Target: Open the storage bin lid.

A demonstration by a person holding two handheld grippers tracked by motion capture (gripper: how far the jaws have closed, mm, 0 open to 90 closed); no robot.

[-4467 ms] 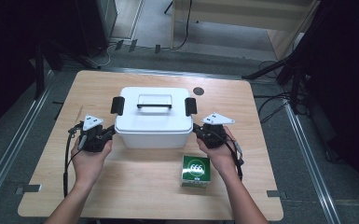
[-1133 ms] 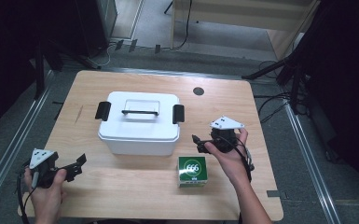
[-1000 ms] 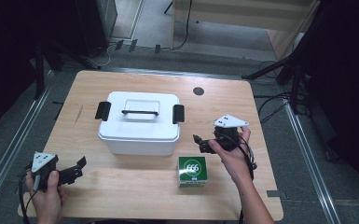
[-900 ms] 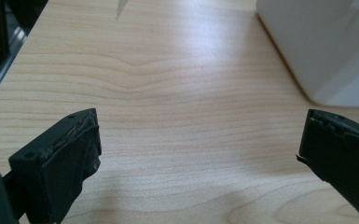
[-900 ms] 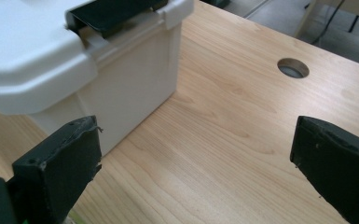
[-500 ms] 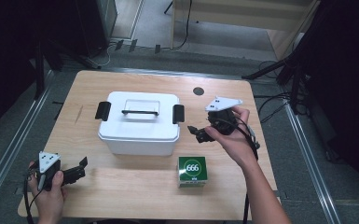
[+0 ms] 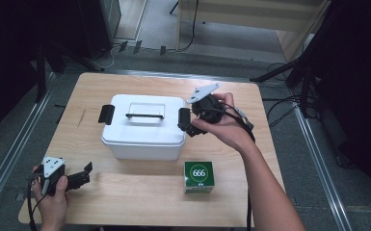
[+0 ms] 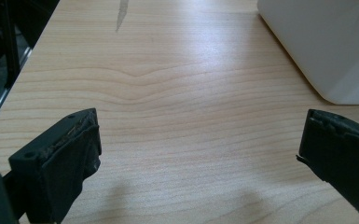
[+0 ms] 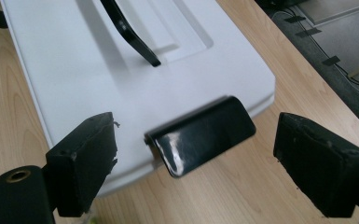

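Black latch between right claw pads, untouched; box cut off.

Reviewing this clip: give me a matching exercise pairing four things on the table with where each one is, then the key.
Things:
1. white box
2. green carton
3. left gripper
4. right gripper

Places:
A. near the table's front left corner, jaws wide over bare wood
B. at the black latch on the box's right end, jaws either side of it, not pressing
C. middle of the table, black handle on its lid
D. in front of the box, toward the right, marked 666

Pairs: 1-C, 2-D, 3-A, 4-B
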